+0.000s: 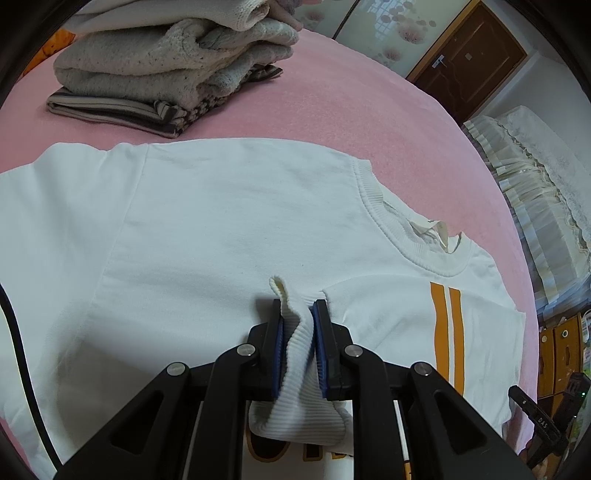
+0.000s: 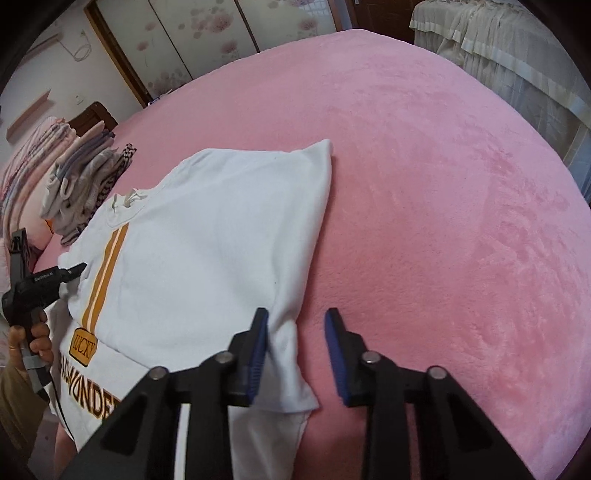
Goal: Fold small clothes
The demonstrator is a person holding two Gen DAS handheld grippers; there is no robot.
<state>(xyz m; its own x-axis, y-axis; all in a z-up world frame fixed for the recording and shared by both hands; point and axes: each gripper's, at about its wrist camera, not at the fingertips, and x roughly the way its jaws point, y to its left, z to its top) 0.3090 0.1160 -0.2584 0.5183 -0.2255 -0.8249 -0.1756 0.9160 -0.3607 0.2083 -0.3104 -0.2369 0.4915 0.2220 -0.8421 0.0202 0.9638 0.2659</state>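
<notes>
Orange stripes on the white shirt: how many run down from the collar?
2. The orange stripes lie side by side, a white band between them, running from below the collar to the LUCKY patch.

Brightness: even, soft daylight is filling both views; the white sweatshirt (image 1: 221,229) is reading slightly bluish.
Shadows: a faint, soft-edged shadow is lying under the left gripper (image 1: 298,314) on the cloth; another is falling beside the sweatshirt's folded edge on the pink bedcover (image 2: 443,184).
Glare: no blown-out patches are showing.
Distortion: the fisheye lens is bulging the bed and bending the wardrobe doors (image 2: 207,33); black vignette is ringing each frame.
Focus: centres are staying crisp; edges are softening.
</notes>
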